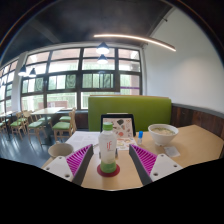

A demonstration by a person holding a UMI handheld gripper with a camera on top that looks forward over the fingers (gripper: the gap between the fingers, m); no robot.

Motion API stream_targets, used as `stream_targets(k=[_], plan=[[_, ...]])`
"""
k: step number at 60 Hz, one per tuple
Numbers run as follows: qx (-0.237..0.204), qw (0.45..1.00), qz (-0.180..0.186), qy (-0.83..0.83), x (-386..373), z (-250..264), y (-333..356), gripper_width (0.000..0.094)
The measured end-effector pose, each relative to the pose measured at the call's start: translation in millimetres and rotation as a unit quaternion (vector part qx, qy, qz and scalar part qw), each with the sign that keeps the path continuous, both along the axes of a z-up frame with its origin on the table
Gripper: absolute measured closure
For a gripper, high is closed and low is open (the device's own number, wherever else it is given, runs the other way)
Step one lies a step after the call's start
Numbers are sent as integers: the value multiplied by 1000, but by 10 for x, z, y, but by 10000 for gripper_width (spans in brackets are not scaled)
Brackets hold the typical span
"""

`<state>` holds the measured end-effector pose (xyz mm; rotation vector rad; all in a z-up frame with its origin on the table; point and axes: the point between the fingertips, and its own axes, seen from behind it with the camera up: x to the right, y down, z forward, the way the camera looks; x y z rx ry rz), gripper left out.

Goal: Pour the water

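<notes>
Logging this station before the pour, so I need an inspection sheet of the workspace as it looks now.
Surface: light wooden table, in a dining room.
Job's things: bottle upright on a red coaster, between the fingers with gaps either side; bowl beyond, on the right.
Clutter: smaller bowl on the left; menu stand behind the bottle.
Grippers: gripper open.
Cables: nothing seen.
Surroundings: green booth, large windows, ceiling lights.
</notes>
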<state>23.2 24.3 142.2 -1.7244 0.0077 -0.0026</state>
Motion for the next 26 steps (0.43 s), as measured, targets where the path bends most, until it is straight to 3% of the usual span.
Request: stream_targets(k=[11, 26], plan=[[-24, 999, 20, 41, -83, -44, -979, 110], [-17, 997, 65, 42, -340, -46, -1869, 112]])
